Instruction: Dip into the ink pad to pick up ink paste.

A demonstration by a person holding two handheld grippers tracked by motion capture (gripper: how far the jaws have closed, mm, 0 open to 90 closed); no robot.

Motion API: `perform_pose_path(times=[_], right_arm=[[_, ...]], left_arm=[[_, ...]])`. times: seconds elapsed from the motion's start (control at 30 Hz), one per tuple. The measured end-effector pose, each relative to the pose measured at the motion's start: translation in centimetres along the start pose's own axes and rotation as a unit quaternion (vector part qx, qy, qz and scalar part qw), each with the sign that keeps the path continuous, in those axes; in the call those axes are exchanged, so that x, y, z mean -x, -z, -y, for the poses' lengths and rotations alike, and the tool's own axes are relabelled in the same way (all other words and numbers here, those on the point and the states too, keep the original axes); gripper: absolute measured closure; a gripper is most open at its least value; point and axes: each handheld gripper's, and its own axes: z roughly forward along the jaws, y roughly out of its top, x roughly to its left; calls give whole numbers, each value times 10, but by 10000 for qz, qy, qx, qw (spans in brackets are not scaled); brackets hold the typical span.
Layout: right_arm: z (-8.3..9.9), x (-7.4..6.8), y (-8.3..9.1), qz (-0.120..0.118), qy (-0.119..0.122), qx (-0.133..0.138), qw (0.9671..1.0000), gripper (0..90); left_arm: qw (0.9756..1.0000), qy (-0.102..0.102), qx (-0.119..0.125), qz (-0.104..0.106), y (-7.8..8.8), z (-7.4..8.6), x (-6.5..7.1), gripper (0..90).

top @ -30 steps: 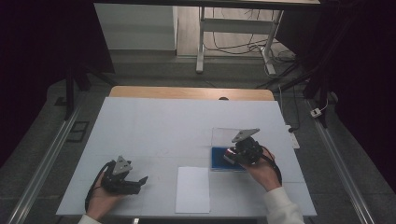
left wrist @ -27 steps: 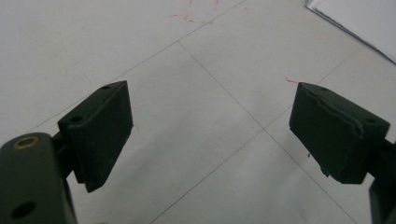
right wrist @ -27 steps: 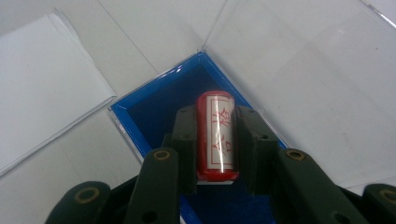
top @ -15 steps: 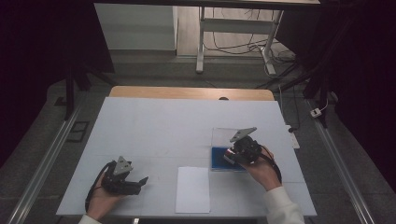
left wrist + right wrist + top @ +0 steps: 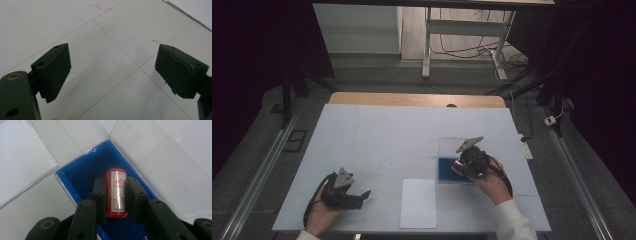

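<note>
My right gripper (image 5: 115, 195) clamps the red stamp (image 5: 115, 192) over the blue box (image 5: 82, 172), left gripper (image 5: 112, 72) open and idle, so I'd move it level, clear of the walls.

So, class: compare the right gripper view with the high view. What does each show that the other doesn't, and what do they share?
Right gripper view alone: the red markings on the label of the red cylinder, clamped between two black jaws.

High view alone: the left gripper with jaws apart, both of the person's hands, the table's wooden far edge.

Both: the blue box, the white paper, the right gripper.
</note>
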Motion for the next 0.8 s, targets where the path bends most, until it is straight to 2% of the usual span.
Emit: perform_pose_path(times=[0.37,0.8], right_arm=[[-1,-2,-1,67,59,-47,9999,710],[2,-3,-1,91,42,49,9999,708]], left_arm=[[10000,2,-32,8,-1,0,1,134],[10000,8,-9,21,0,-1,1,135]])
